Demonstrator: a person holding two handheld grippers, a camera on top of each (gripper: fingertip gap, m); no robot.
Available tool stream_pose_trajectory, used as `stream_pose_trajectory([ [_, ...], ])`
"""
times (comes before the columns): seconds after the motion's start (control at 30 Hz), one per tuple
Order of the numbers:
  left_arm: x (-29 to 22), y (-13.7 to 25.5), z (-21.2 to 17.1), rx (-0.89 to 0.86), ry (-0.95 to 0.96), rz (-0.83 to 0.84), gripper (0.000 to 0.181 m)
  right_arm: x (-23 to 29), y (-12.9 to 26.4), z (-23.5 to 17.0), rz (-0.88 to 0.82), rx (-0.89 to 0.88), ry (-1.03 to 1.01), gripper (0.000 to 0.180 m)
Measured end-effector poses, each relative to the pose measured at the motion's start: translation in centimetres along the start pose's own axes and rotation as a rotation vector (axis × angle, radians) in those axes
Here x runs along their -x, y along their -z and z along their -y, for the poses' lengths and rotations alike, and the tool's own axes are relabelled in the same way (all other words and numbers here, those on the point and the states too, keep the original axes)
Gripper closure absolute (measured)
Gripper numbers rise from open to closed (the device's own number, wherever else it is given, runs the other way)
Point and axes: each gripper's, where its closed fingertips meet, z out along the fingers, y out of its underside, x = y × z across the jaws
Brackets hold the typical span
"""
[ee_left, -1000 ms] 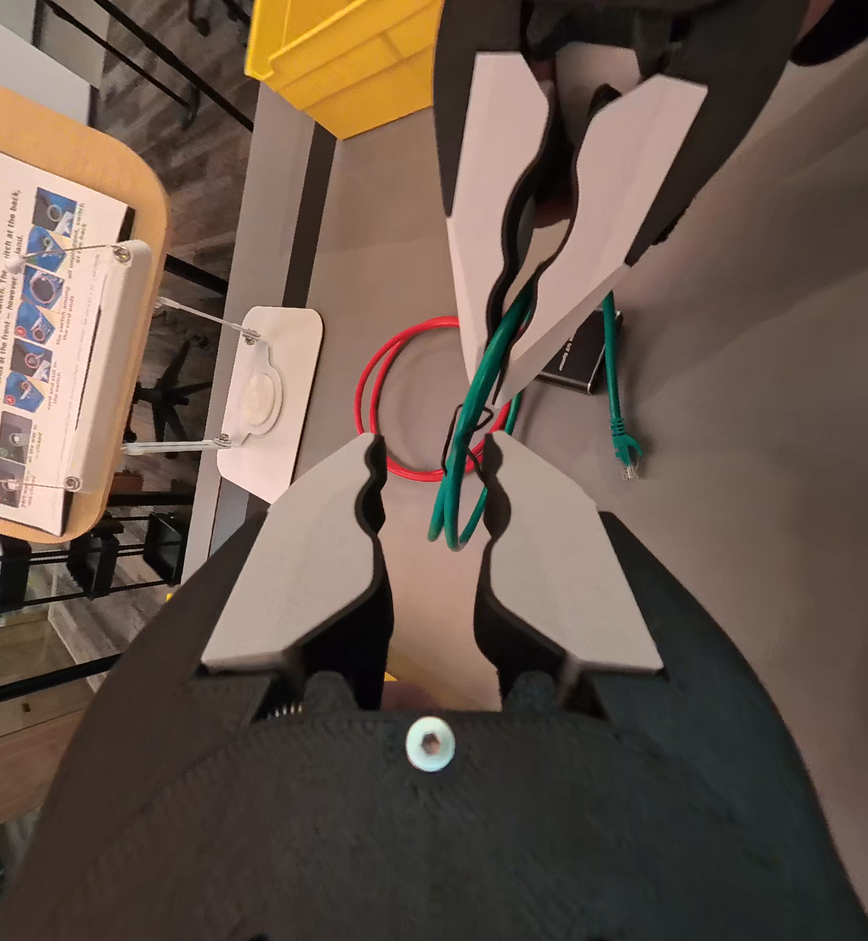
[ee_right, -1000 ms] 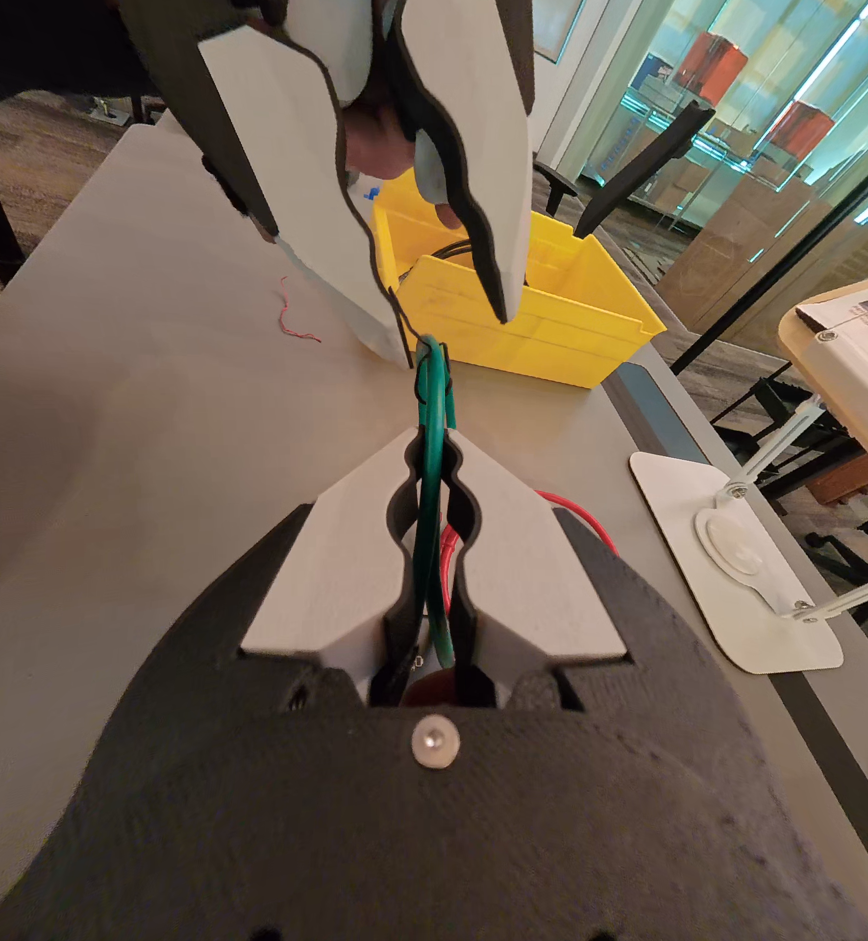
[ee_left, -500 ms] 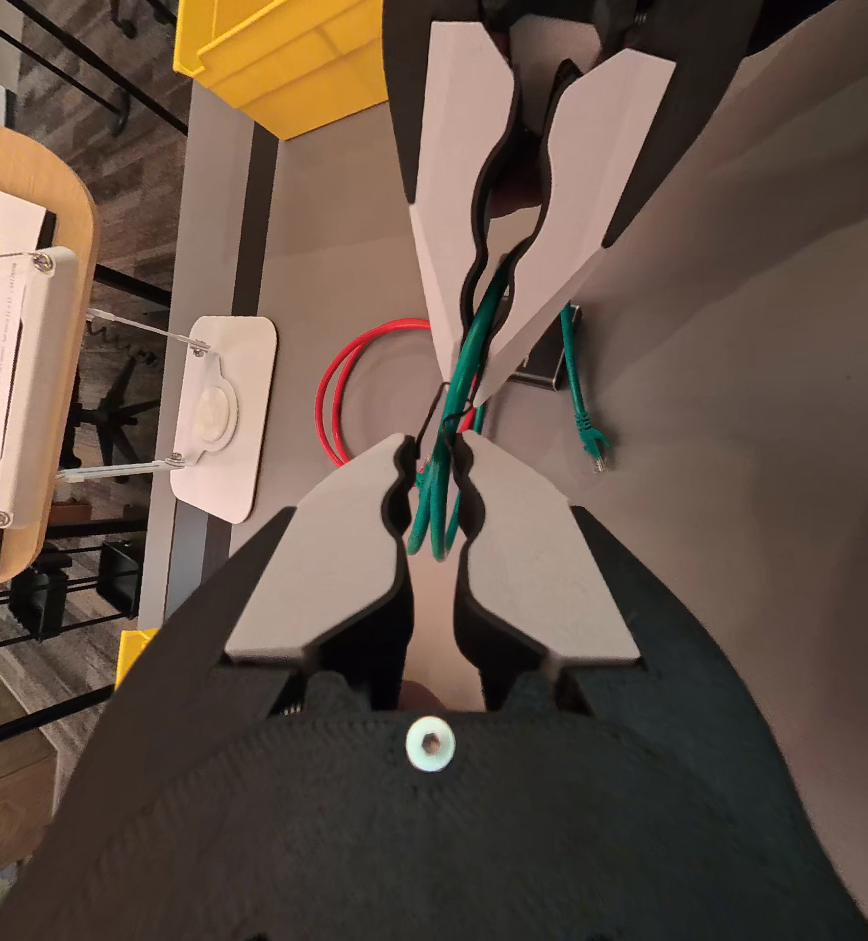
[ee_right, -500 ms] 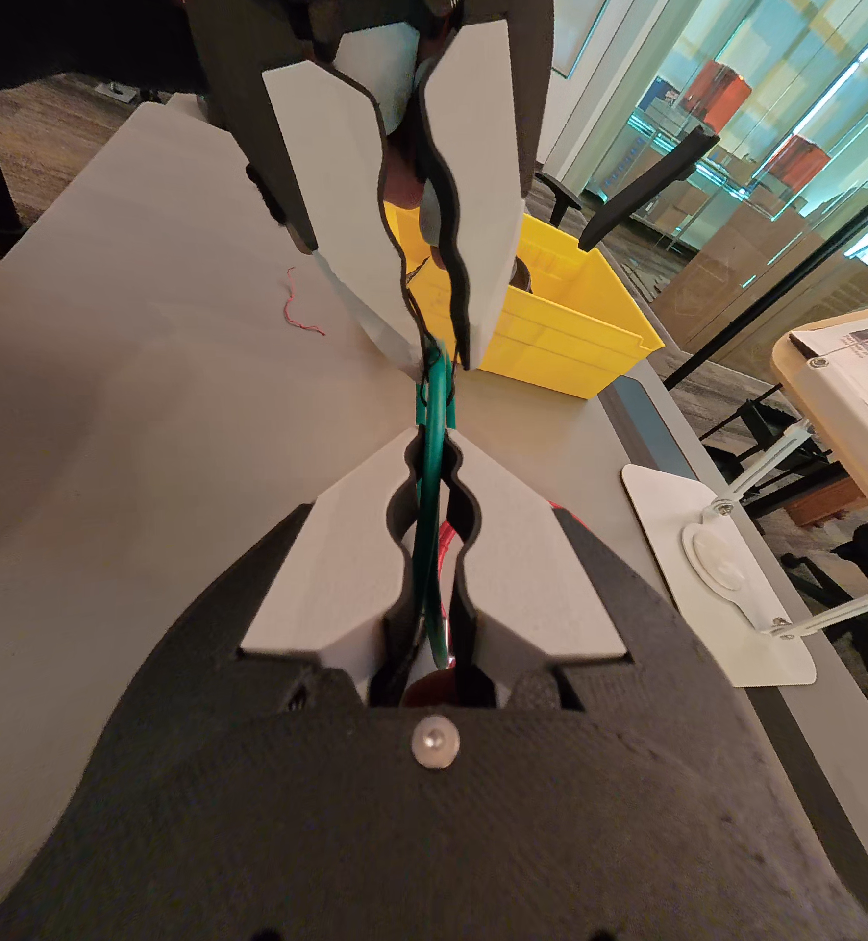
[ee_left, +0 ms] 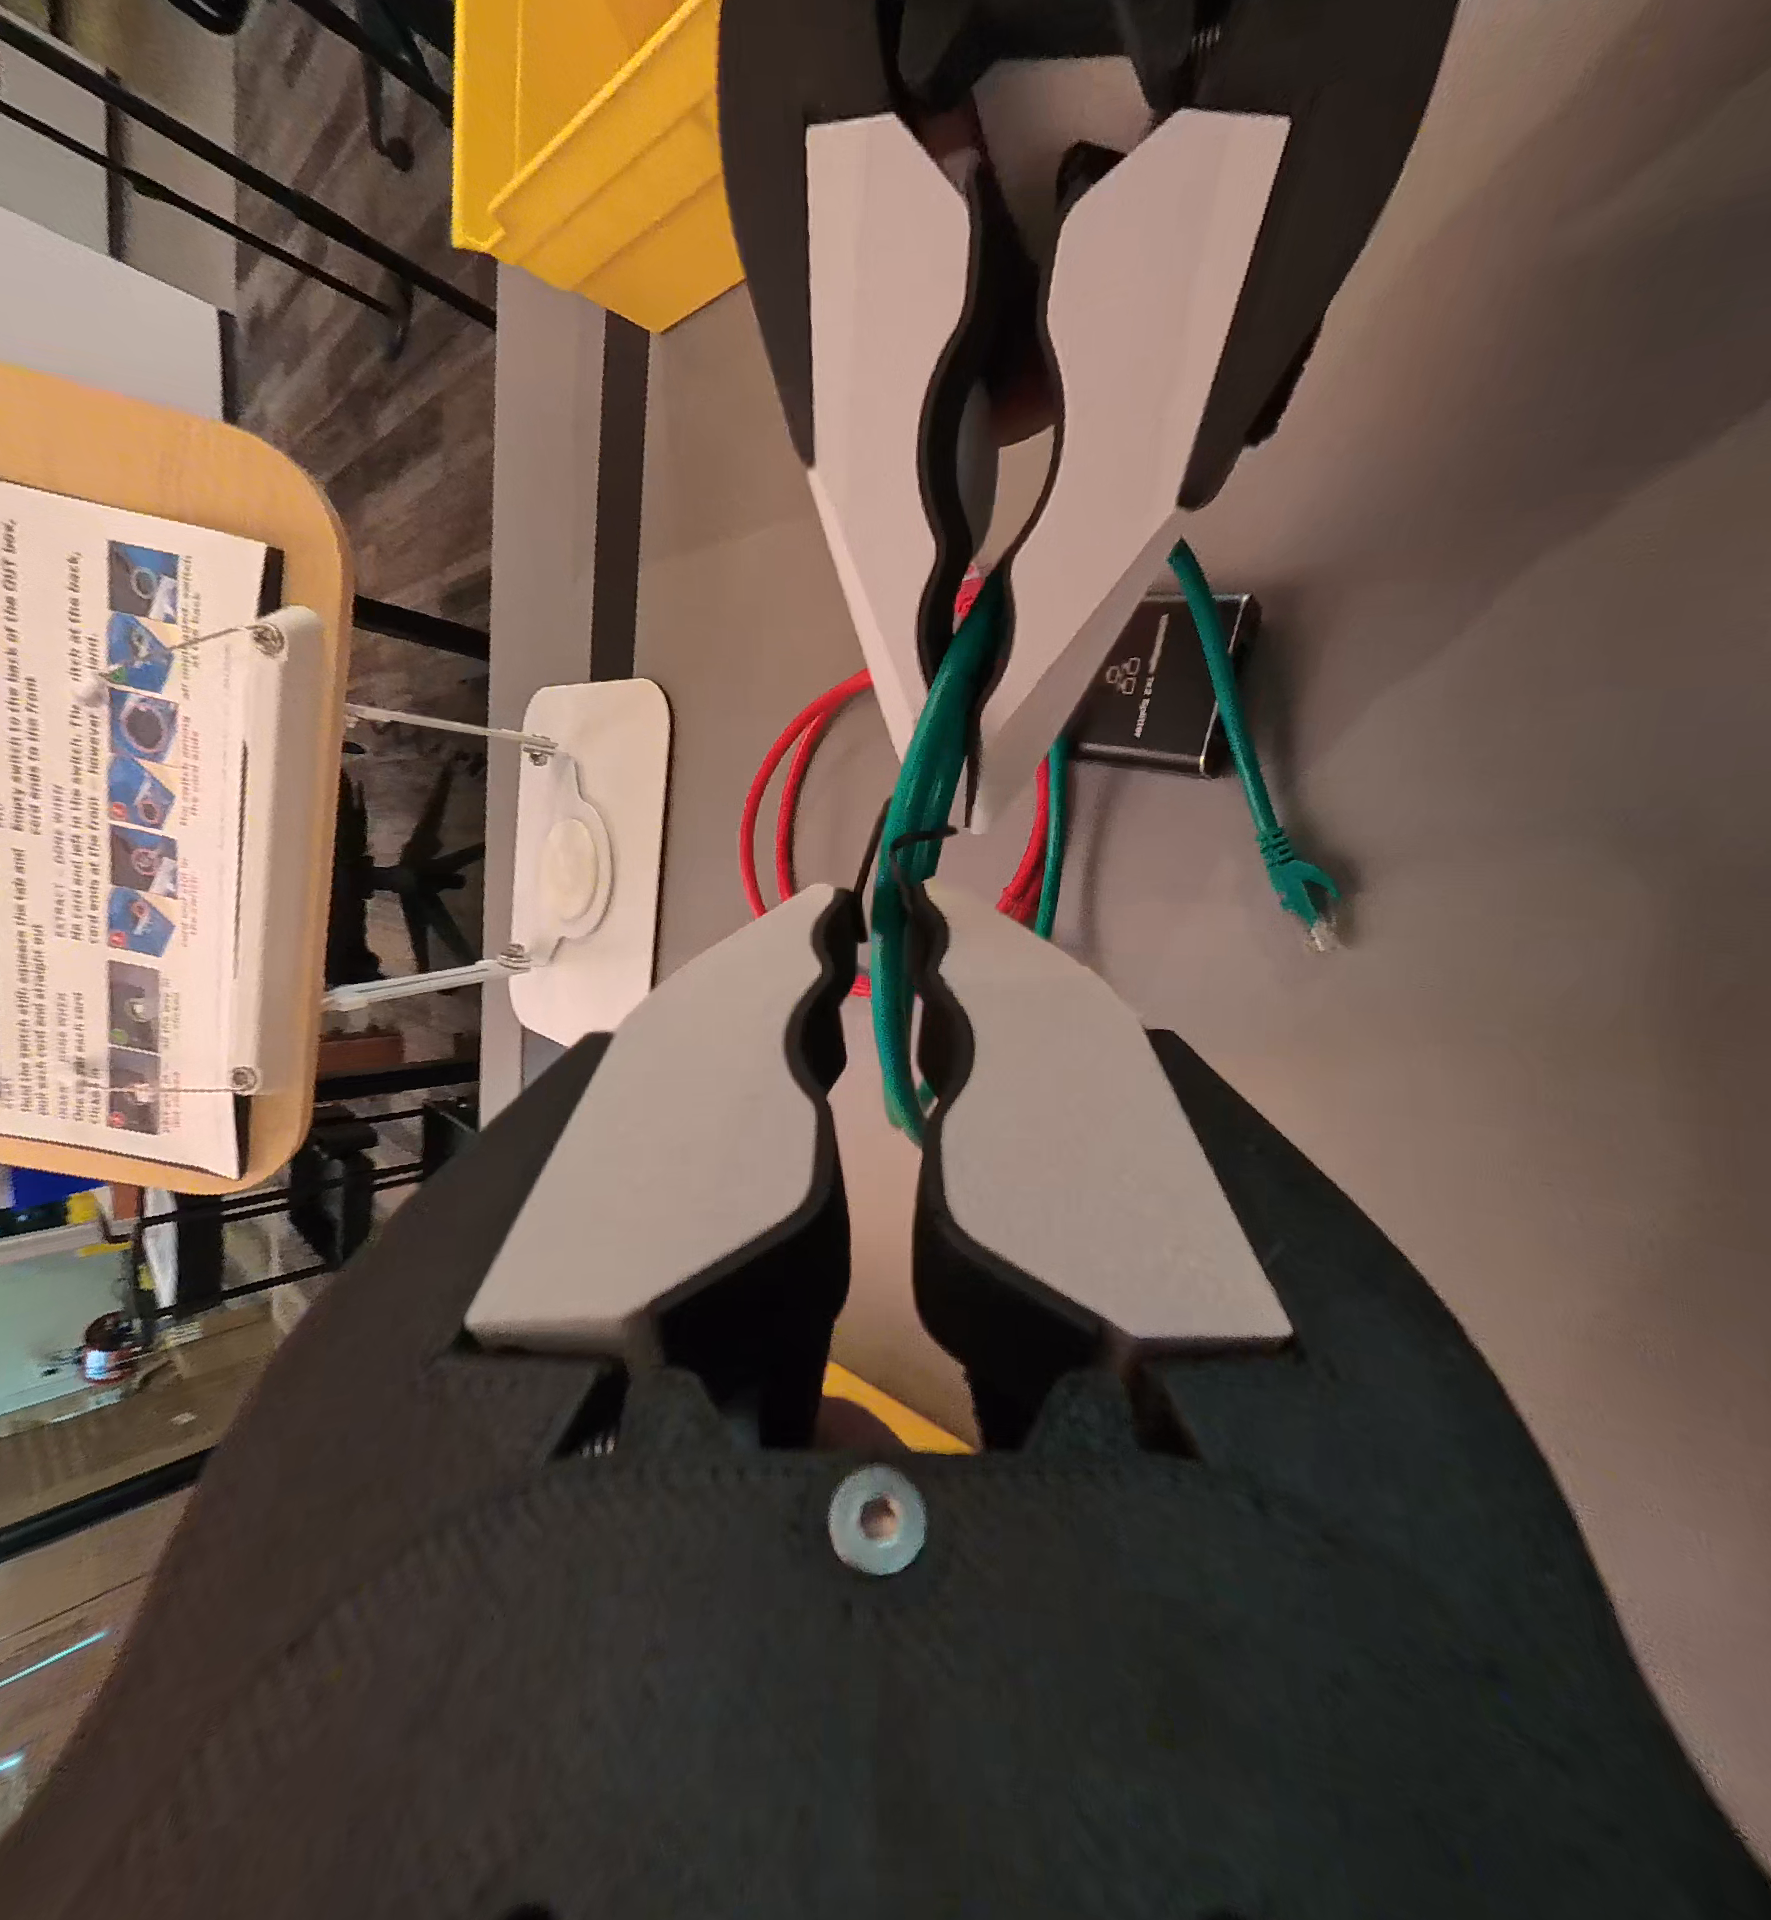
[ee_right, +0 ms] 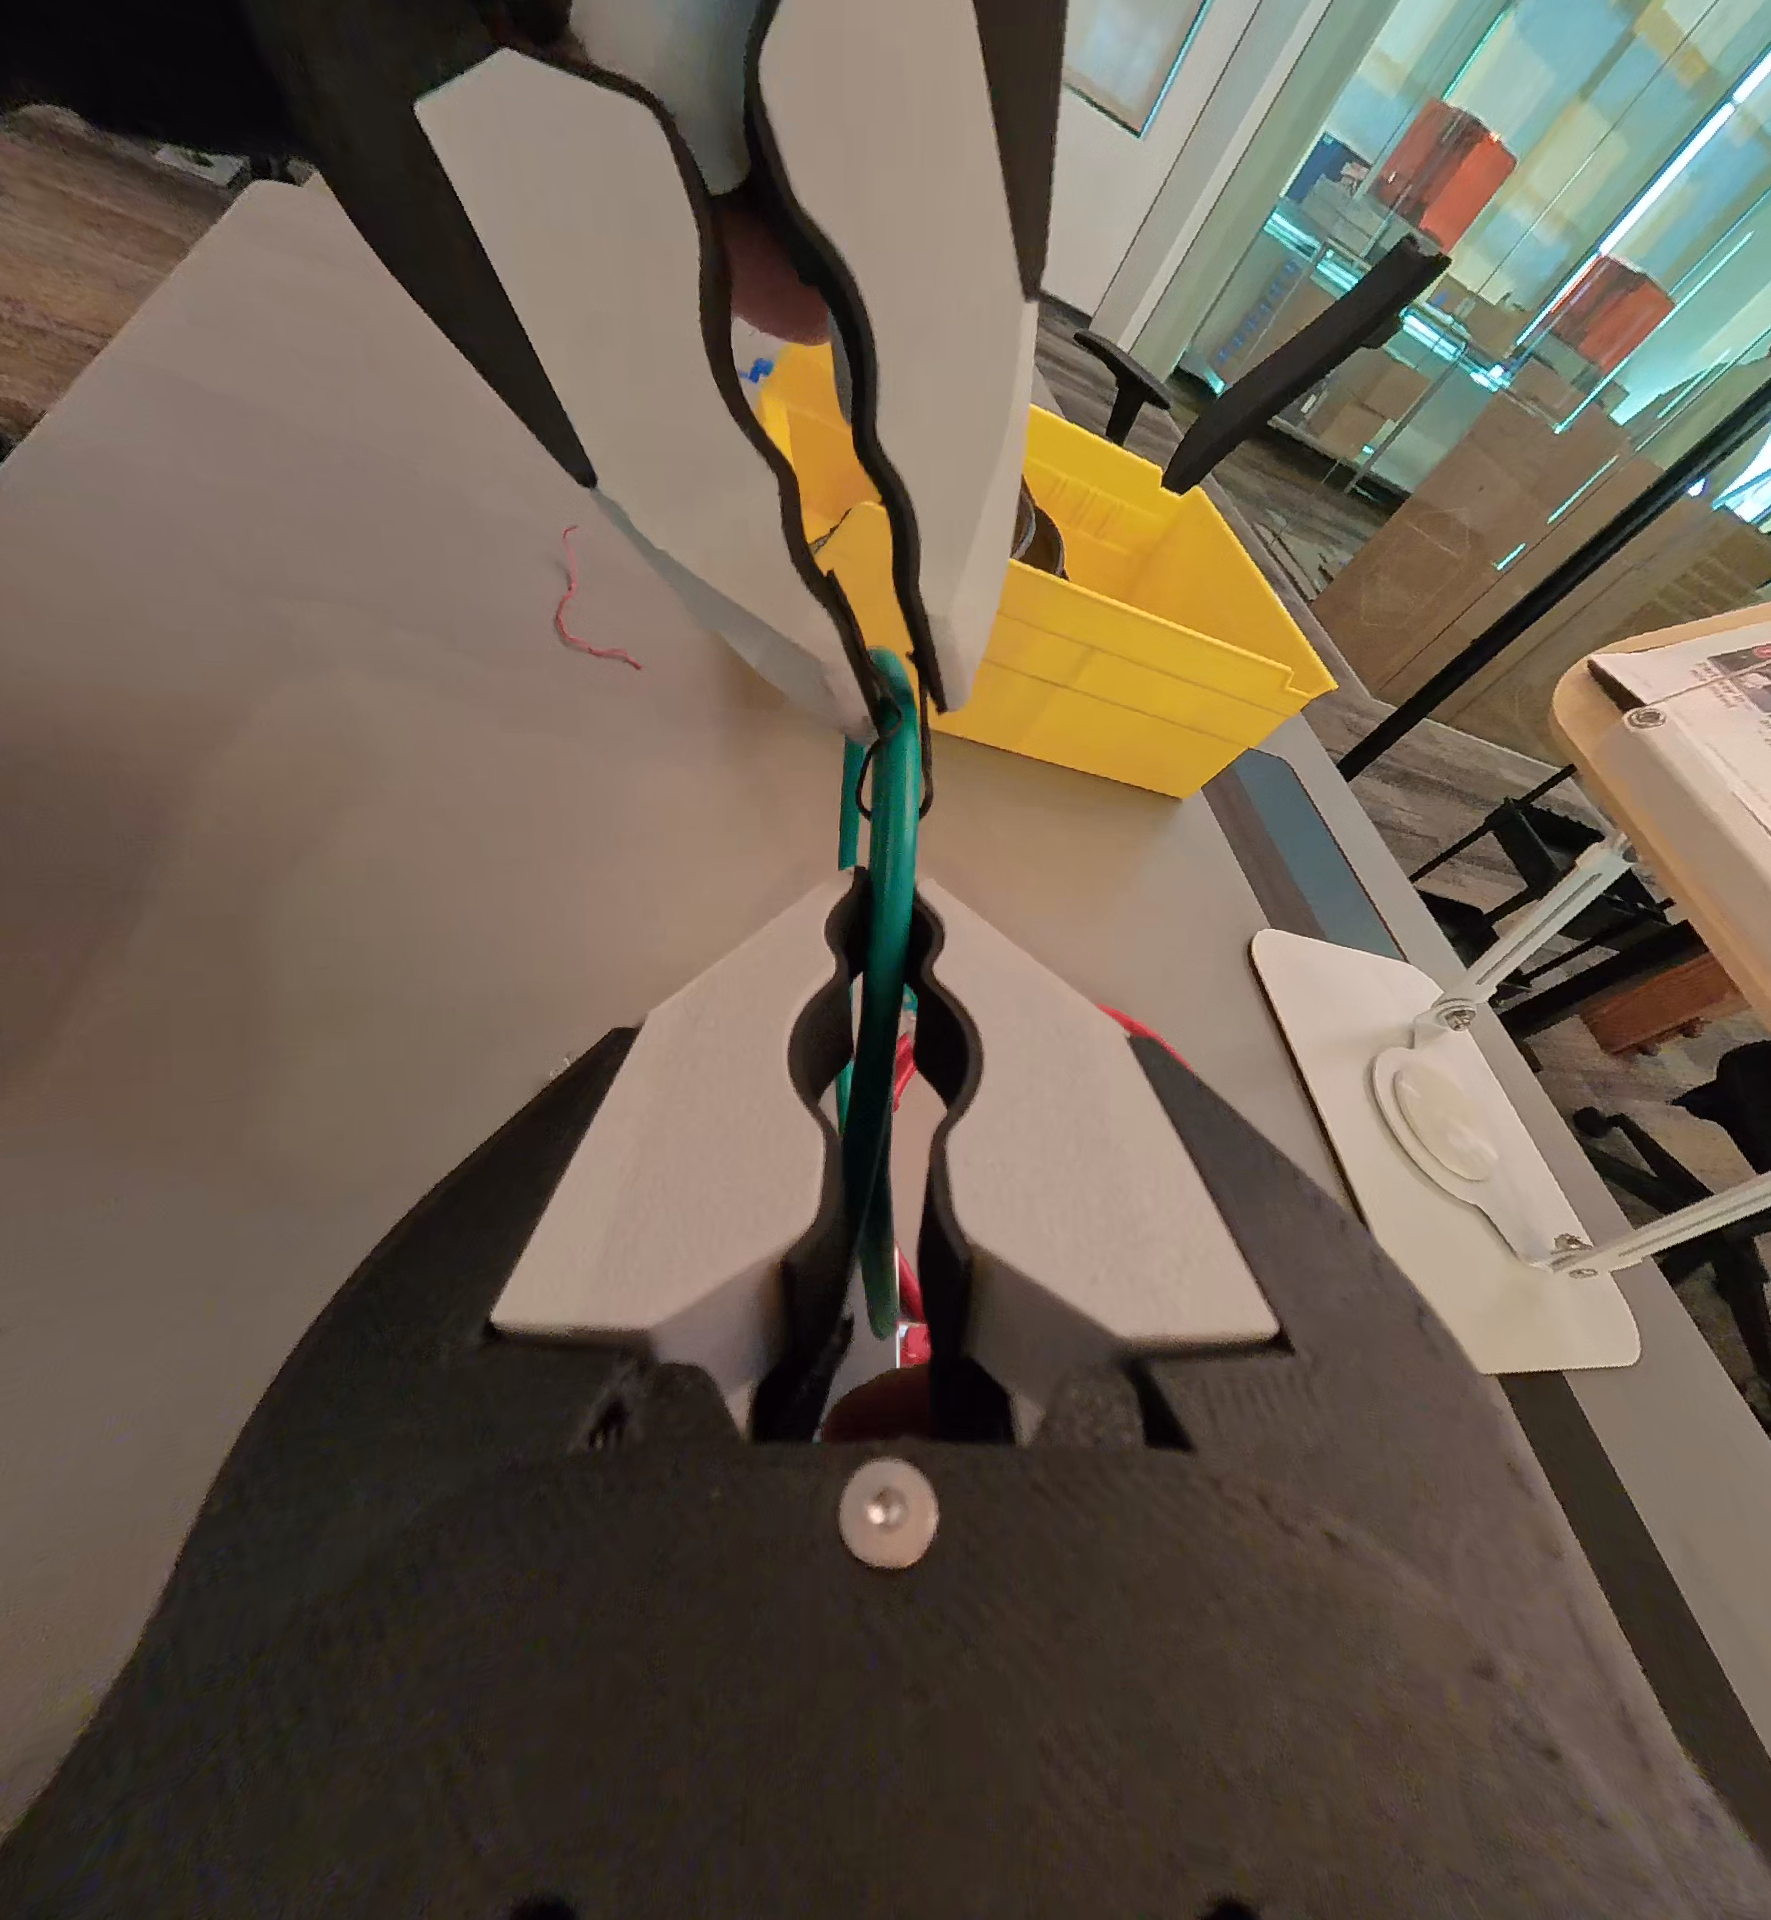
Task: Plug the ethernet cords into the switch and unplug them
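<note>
Compared with a second ago, the left gripper (ee_left: 886, 925) is found closed in from a wide-open stance, so that its grey-faced fingers now stand only narrowly apart around the looped bundle of green ethernet cord (ee_left: 912, 904); whether the bundle is actually pinched cannot be told. The bundle, bound by a thin black twist tie (ee_left: 896, 847), is held up over the middle of the grey tabletop (ee_left: 1483, 1039).

Farther right, the right gripper (ee_right: 886, 914) is seen clamped on the same bundle, as it was before. A two-handed hold seems to be forming, probably so the tie can be undone and a plug freed; no plugging has begun.

Under the bundle, the coiled red ethernet cord (ee_left: 772, 790) is seen lying flat. To its right, the small black metal switch (ee_left: 1161, 686) rests toward the far side of the tabletop, with one loose green plug (ee_left: 1302, 899) lying just beside it, unplugged.

The yellow plastic bin (ee_right: 1120, 623) stands at the far edge of the tabletop; something dark is glimpsed inside, but it cannot be identified.
</note>
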Motion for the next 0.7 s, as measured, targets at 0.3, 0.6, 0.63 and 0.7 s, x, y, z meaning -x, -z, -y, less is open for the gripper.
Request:
stream_pose_trajectory([
  [0.3,0.0,0.0,0.1,0.019,-0.028,0.04,0.175,-0.5,0.5,0.8,-0.025,-0.047,-0.009,0.169],
  [0.6,-0.4,-0.3,1.3,0.001,-0.057,0.057,0.175,-0.4,0.4,1.7,-0.05,-0.079,0.046,0.158],
  [0.63,-0.5,-0.3,1.3,0.005,-0.061,0.054,0.175,-0.4,0.3,1.5,-0.063,-0.067,0.058,0.163],
  [0.7,-0.5,-0.4,1.2,0.01,-0.067,0.061,0.175,-0.5,0.4,1.5,-0.073,-0.059,0.075,0.164],
])
